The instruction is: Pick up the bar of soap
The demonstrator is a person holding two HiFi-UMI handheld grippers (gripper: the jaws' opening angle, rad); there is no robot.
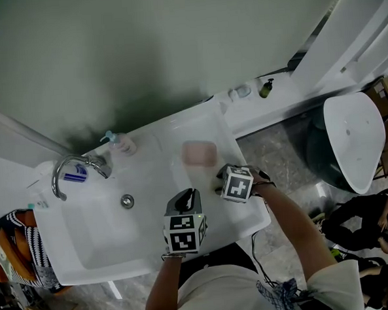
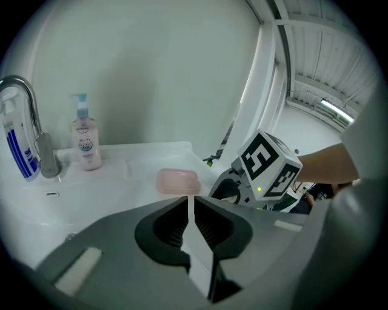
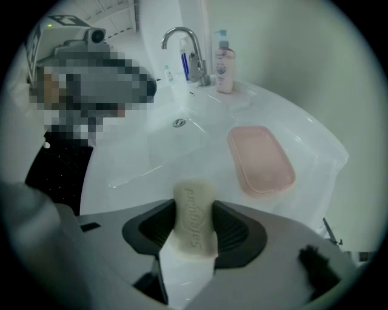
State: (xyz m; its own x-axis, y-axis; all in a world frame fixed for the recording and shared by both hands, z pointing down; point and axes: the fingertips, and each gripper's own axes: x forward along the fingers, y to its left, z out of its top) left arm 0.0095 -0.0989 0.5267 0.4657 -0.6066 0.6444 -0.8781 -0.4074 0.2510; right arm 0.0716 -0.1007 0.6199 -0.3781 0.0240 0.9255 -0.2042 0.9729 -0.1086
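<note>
A cream bar of soap (image 3: 194, 218) stands on edge between the jaws of my right gripper (image 3: 194, 227), which is shut on it above the white counter. The empty pink soap dish (image 3: 260, 158) lies just ahead and to the right of it; the same pink soap dish (image 1: 200, 152) sits on the counter right of the basin, and the pink soap dish (image 2: 177, 181) shows ahead of the left jaws. My right gripper (image 1: 223, 182) hovers near the counter's front right. My left gripper (image 2: 191, 209) is shut with nothing in it, and this left gripper (image 1: 186, 207) is over the sink's front rim.
A white sink (image 1: 87, 229) with a chrome tap (image 1: 70, 168) and drain (image 1: 127, 201) takes up the left. A pump bottle (image 1: 120, 143) stands behind the basin, a toothpaste tube (image 2: 17, 151) by the tap. A white toilet (image 1: 353, 138) is at right; a striped cloth (image 1: 13, 250) hangs left.
</note>
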